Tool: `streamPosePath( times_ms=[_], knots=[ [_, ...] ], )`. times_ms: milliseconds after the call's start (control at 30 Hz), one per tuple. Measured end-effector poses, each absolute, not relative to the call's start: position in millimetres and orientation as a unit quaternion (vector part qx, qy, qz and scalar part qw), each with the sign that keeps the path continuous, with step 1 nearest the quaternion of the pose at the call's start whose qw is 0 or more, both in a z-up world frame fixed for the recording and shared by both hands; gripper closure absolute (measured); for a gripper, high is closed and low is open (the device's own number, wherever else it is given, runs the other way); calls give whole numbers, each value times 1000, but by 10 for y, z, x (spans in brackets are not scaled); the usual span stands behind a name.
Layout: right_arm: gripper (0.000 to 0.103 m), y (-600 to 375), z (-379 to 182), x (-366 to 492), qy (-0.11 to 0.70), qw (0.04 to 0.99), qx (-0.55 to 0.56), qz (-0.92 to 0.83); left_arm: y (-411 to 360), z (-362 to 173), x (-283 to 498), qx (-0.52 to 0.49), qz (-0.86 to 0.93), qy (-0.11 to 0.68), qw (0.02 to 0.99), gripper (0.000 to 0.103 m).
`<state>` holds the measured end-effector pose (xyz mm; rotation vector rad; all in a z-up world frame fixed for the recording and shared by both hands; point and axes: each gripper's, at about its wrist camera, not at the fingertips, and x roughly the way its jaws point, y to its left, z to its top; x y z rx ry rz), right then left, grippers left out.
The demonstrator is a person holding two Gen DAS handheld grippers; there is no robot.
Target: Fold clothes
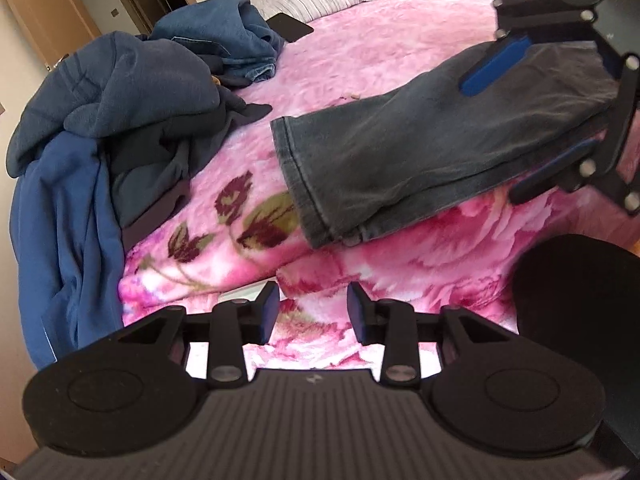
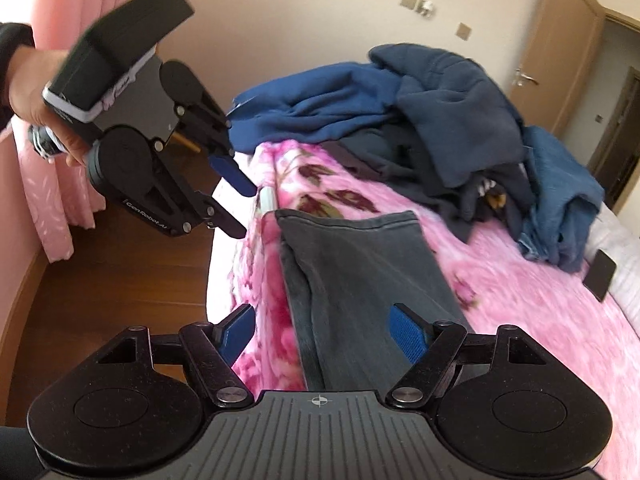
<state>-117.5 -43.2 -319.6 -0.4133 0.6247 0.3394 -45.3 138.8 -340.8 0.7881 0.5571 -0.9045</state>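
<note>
So: early in the job, by the look of it. One garment, the grey jeans (image 1: 384,160), lies flat and doubled lengthwise along the bed's (image 1: 400,52) near edge, hems toward the corner where the pile sits. Judged half-folded at best; it likely needs folding across its length.

Unfolded yet: the pile (image 1: 120,120) of blue clothes, heaped at the bed's far corner by the wall, spilling over the edge. Hoodie, sweatshirt and lighter denim, as far as I can tell. A dark flat object (image 2: 600,274), perhaps a phone, lies further up the bed.

Right gripper (image 2: 324,332): fingers spread wide, straddling the jeans near the waist end. One pad (image 2: 408,332) sits over the cloth, the other (image 2: 236,336) hangs just past the bed's edge. Nothing pinched; whether a pad touches the denim I cannot tell.

Left gripper (image 1: 312,312): fingers moderately open, holding nothing, hovering beyond the bed's edge near the hems. From the right wrist view it sits apart from the cloth.
</note>
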Motion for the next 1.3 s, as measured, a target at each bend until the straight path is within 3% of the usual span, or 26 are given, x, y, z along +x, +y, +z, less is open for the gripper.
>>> streamPosePath(
  times_ms=[233,467,567,800,833,867,1033,1067,1100,1133,1300],
  knots=[
    [28,-286,-3379,-992,318,902,-242,161,1369,-3464,-449,373,-426,262,782,70],
    [72,-279,-3442,-923,325,896,-262,148,1375,-3452,-550,396,-438,225,775,59],
    [72,-332,-3416,-894,328,896,-269,135,1321,-3444,-613,418,-449,194,766,54],
    [72,-301,-3473,-940,320,887,-304,137,1067,-3539,-780,522,-449,87,720,53],
    [76,-305,-3486,-941,319,887,-305,137,1027,-3563,-803,539,-449,72,709,53],
    [98,-309,-3499,-942,317,887,-306,137,994,-3586,-830,555,-450,60,697,53],
    [98,-467,-3316,-1028,290,920,-237,118,878,-3663,-934,595,-445,6,669,52],
    [98,-501,-3271,-1049,284,926,-223,113,841,-3635,-938,596,-441,-6,671,58],
    [98,-536,-3231,-1068,279,930,-210,111,798,-3582,-946,593,-437,-18,675,73],
    [98,-571,-3190,-1088,275,935,-196,109,755,-3528,-954,591,-434,-30,679,81],
    [98,-924,-2902,-1316,232,967,-80,66,488,-3161,-1127,588,-432,-126,672,87]
  ],
)
